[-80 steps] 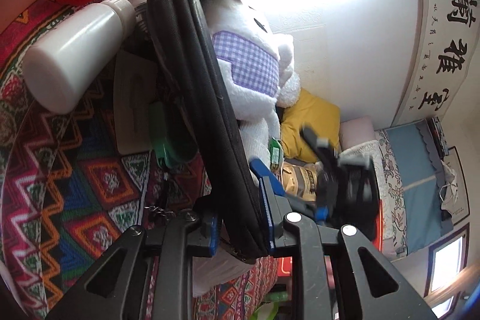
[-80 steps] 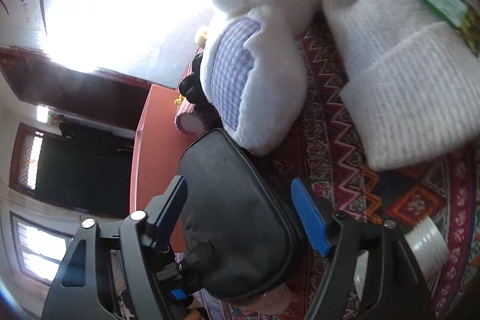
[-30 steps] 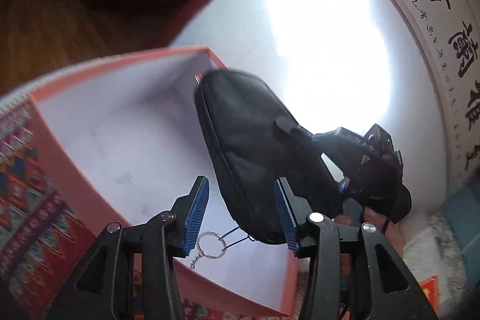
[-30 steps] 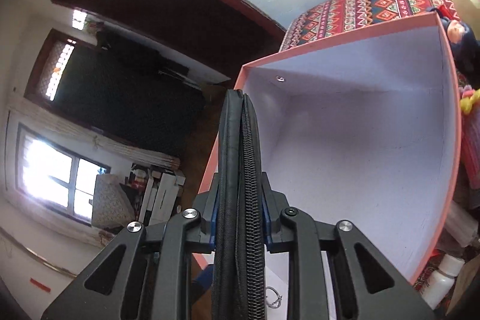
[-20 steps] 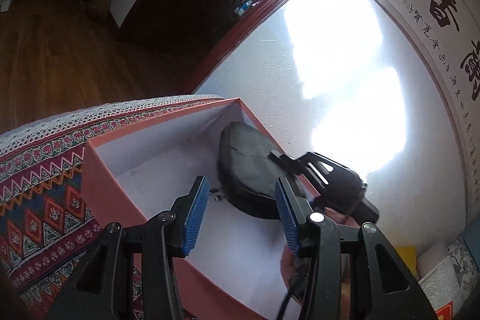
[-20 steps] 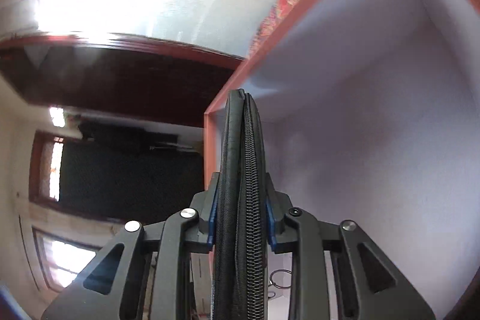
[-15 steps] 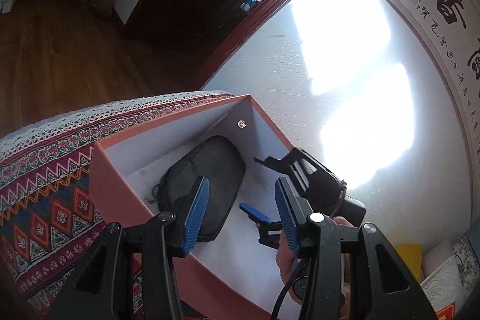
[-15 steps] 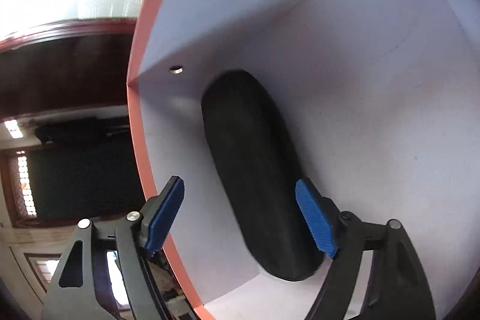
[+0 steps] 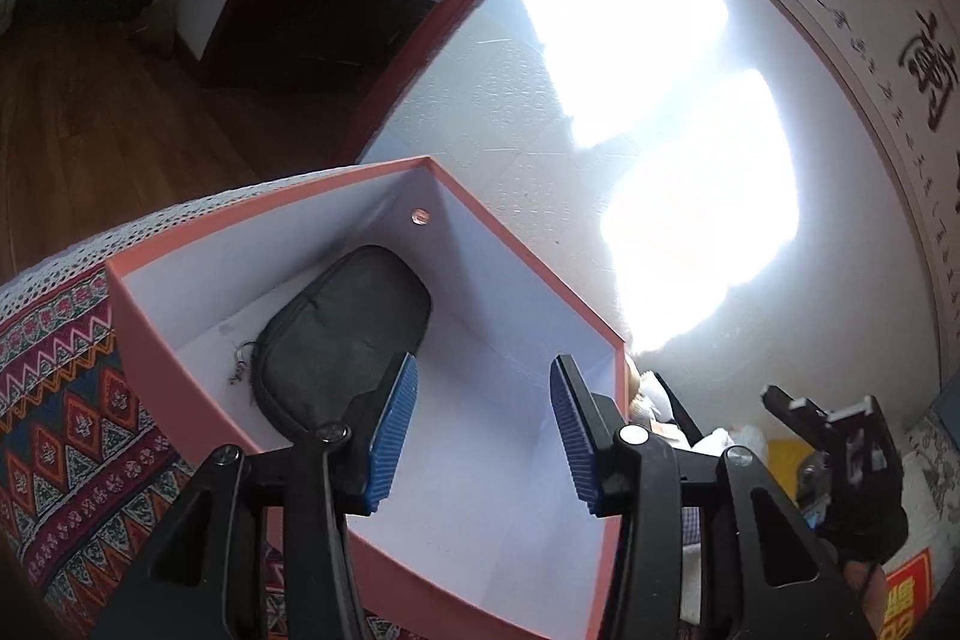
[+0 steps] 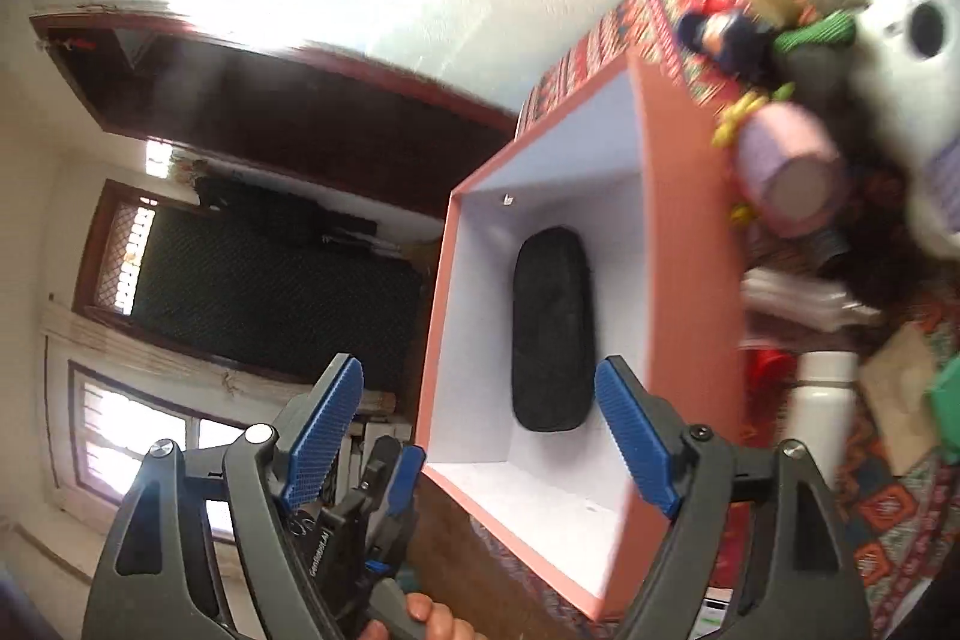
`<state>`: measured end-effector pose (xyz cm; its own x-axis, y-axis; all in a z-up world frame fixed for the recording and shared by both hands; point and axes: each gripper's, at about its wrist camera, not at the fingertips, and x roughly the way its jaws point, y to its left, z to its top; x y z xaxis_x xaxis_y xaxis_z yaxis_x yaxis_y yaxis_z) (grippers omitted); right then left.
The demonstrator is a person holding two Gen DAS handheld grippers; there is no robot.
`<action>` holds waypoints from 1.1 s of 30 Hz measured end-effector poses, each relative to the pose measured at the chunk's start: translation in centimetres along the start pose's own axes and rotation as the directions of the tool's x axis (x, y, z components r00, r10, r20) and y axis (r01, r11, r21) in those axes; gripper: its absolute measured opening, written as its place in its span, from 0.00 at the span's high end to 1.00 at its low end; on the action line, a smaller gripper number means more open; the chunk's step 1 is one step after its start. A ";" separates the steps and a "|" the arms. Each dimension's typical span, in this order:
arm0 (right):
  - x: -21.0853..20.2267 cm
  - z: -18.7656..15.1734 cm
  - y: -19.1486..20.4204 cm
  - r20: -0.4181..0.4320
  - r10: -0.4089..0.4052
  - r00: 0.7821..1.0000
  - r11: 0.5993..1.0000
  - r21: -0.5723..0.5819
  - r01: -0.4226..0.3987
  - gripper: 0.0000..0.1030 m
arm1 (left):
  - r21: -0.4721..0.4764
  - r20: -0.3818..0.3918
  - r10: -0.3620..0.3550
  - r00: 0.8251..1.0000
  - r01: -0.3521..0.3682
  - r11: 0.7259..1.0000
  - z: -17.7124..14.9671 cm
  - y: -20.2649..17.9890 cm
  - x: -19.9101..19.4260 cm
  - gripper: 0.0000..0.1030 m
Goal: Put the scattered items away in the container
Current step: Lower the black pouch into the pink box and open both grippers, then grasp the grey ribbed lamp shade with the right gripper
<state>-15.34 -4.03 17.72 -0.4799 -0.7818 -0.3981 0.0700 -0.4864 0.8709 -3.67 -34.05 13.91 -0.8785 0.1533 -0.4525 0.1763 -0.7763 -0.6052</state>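
Observation:
A black zip pouch (image 9: 342,334) lies flat on the white floor of the pink box (image 9: 240,250), near its far corner. It also shows in the right wrist view (image 10: 555,328), inside the same box (image 10: 684,280). My left gripper (image 9: 480,430) is open and empty above the box's near side. My right gripper (image 10: 480,430) is open and empty, raised above the box. Scattered items lie on the patterned cloth beside the box: a white bottle (image 10: 822,400), a pink cup (image 10: 792,178), a small doll (image 10: 720,34).
The patterned tablecloth (image 9: 54,400) covers the table around the box. A white plush toy (image 10: 906,40) and a green object (image 10: 945,400) lie at the right. The table's edge and a wooden floor (image 9: 90,118) are beyond the box. A wall stands behind.
My right gripper let go of the pouch inside the box, opened, and pulled back up and away. My left gripper stayed open over the box and drew back a little.

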 end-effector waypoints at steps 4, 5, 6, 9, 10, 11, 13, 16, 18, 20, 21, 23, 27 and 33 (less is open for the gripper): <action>-9.7 -1.0 -5.0 0.191 -0.076 0.979 0.997 0.045 0.069 0.19 | 0.177 -0.026 -0.012 1.000 0.016 0.984 -3.0 -6.6 0.0 0.52; -11.4 -1.4 -6.1 0.218 -0.099 0.971 0.994 0.063 0.087 0.19 | 0.228 -0.037 -0.012 0.999 0.020 0.974 -4.1 -8.3 0.1 0.51; -12.5 -1.7 -6.9 0.234 -0.121 0.965 0.991 0.076 0.106 0.19 | 0.278 -0.052 -0.016 0.999 0.030 0.960 -5.2 -10.1 -0.3 0.49; -15.9 -3.6 -11.3 0.254 -0.212 0.944 0.975 0.113 0.189 0.19 | 0.391 -0.138 -0.048 0.989 0.099 0.915 -9.4 -14.4 -0.3 0.37; -16.4 -3.9 -12.5 0.244 -0.259 0.935 0.963 0.138 0.230 0.19 | 0.410 -0.177 -0.054 0.983 0.123 0.904 -11.0 -15.4 -0.2 0.31; -16.7 -3.9 -13.8 0.226 -0.304 0.925 0.948 0.170 0.270 0.18 | 0.424 -0.215 -0.055 0.975 0.144 0.894 -12.5 -16.3 -0.3 0.29; -17.0 -3.3 -15.8 0.216 -0.339 0.916 0.928 0.238 0.288 0.18 | 0.463 -0.293 -0.027 0.956 0.166 0.871 -15.5 -17.7 1.1 0.28; -19.5 -2.8 -15.6 0.249 -0.364 0.897 0.922 0.232 0.310 0.17 | 0.530 -0.366 0.062 0.928 0.153 0.834 -19.0 -18.7 3.1 0.28; -19.7 -2.5 -14.7 0.248 -0.455 0.855 0.889 0.186 0.419 0.12 | 0.555 -0.401 0.125 0.908 0.132 0.822 -20.5 -18.3 4.8 0.28; -19.6 -2.6 -14.7 0.214 -0.556 0.803 0.831 0.139 0.538 0.08 | 0.570 -0.422 0.192 0.886 0.095 0.816 -21.5 -17.3 6.8 0.28; -19.7 -3.0 -15.1 0.187 -0.582 0.791 0.813 0.120 0.570 0.08 | 0.581 -0.424 0.227 0.877 0.071 0.811 -21.7 -16.6 7.6 0.28; -18.6 -3.3 -16.5 0.118 -0.613 0.781 0.790 0.088 0.607 0.08 | 0.589 -0.431 0.274 0.860 0.039 0.807 -21.8 -15.6 8.6 0.28; -17.8 -4.3 -18.3 0.038 -0.643 0.765 0.766 0.042 0.642 0.08 | 0.574 -0.444 0.292 0.847 0.018 0.818 -21.2 -14.6 9.1 0.28; -17.7 -5.2 -19.5 -0.029 -0.645 0.764 0.764 0.009 0.645 0.08 | 0.526 -0.495 0.295 0.818 0.011 0.851 -20.9 -12.8 10.3 0.28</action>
<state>-3.68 17.30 6.34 -0.3862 -0.2950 -0.8740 -0.2636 -0.8726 0.4111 -5.70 -9.75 3.30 -0.4467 0.1990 -0.8723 -0.0932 -0.9800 -0.1758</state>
